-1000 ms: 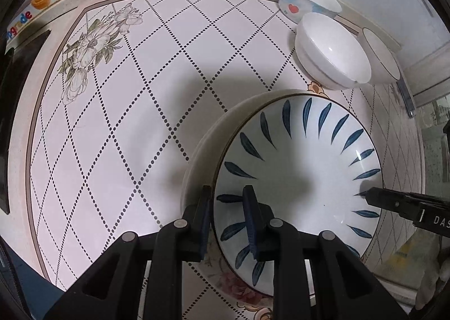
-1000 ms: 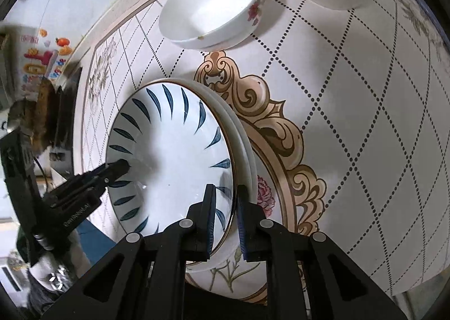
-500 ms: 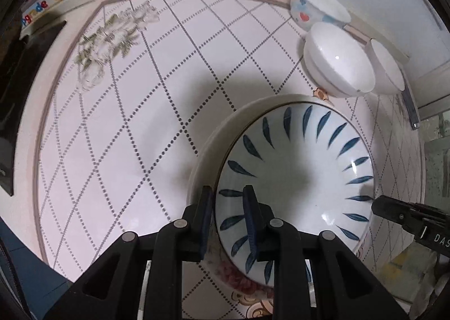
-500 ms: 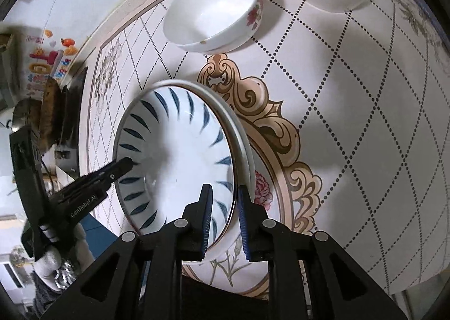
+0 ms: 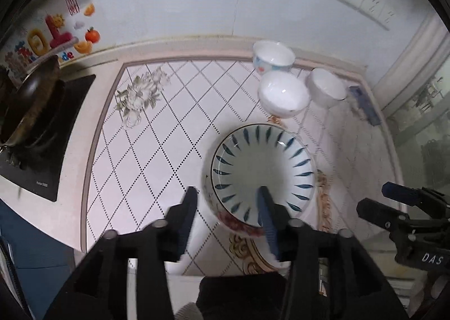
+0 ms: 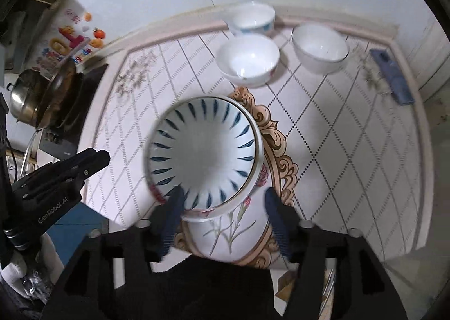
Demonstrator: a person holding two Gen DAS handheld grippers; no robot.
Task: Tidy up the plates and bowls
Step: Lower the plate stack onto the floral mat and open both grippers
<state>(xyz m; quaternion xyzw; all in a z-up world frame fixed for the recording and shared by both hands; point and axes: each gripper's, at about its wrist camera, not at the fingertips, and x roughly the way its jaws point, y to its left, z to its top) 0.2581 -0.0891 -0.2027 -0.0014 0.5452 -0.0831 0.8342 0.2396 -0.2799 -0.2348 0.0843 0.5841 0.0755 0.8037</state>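
A white plate with blue leaf marks (image 5: 263, 168) (image 6: 205, 151) lies on a floral plate (image 5: 239, 225) (image 6: 216, 224) on the tiled counter. My left gripper (image 5: 227, 193) hangs above its left rim. The jaws are opening and press on nothing. My right gripper (image 6: 224, 195) hovers over the near rim, its jaws also opening wide and clear of the plate. Each gripper appears in the other's view: the right gripper (image 5: 378, 199) and the left gripper (image 6: 97, 158). Three bowls stand behind: a heart-patterned bowl (image 5: 274, 55), a white bowl (image 5: 282, 93) (image 6: 249, 61) and a rimmed bowl (image 5: 327, 86) (image 6: 319, 47).
A dark pan (image 5: 31, 95) sits on a black cooktop (image 5: 47, 137) at the left. A blue phone (image 6: 392, 79) lies at the counter's back right. The patterned counter (image 5: 157, 137) ends at a raised edge by the white wall.
Both grippers were shut on the blue-leaf plate's rim. Now both stand open and have risen well above it, leaving the plate resting on the floral plate.
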